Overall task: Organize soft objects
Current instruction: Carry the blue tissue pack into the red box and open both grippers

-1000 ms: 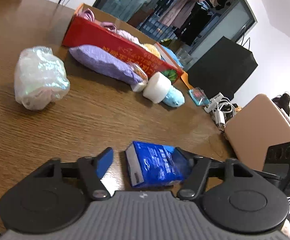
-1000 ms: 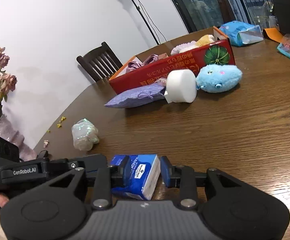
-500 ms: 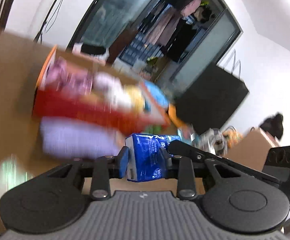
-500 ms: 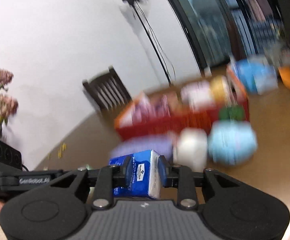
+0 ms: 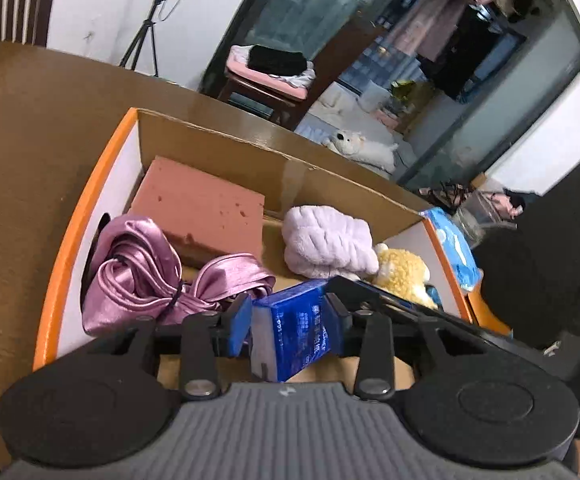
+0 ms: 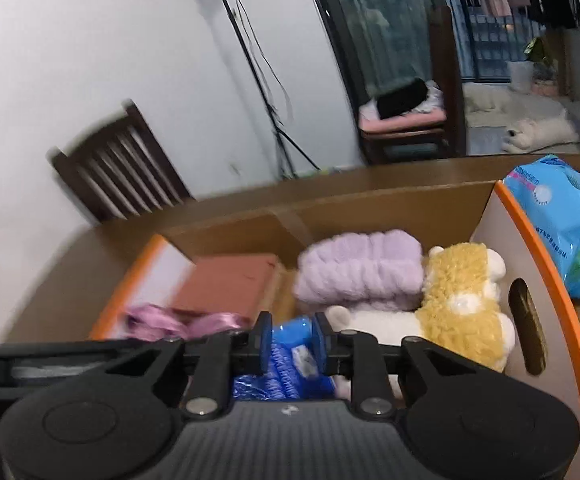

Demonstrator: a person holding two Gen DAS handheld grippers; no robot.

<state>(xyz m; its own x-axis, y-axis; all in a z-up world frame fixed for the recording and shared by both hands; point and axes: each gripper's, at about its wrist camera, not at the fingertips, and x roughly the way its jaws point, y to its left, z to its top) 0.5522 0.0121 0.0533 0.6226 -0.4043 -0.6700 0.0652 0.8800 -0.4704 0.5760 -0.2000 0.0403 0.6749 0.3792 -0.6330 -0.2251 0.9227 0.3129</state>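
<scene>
The blue tissue pack (image 5: 295, 328) sits low in the centre of the left wrist view, held above the open interior of the cardboard box (image 5: 90, 216). Both tools clamp it at once. The left gripper (image 5: 290, 316) has its two blue pads closed against the pack's opposite faces, with the pack tilted between them. The right gripper (image 6: 290, 342) is likewise closed on the same pack (image 6: 290, 354), its pads pressing the narrow crinkled end at lower centre of the right wrist view. The right tool's black finger linkage crosses the left wrist view from centre toward the lower right; the left tool's body shows as a dark bar at the lower left of the right wrist view. Both tools point forward and downward into the box.

Box contents, outward from the pack:
- purple satin cloth (image 5: 146, 276), tied in a bundle, left of the pack
- pink sponge block (image 5: 198, 208), behind the satin cloth, against the far left corner
- lilac fleece roll (image 5: 325, 240), at centre right
- yellow plush toy (image 6: 461, 304), touching the fleece roll, against the right end wall

The box stands on the wooden table (image 5: 22, 128). A light blue wipes packet (image 6: 561, 220) lies just outside the right end wall. A dark wooden chair (image 6: 118, 176) stands beyond the table at the left of the right wrist view
</scene>
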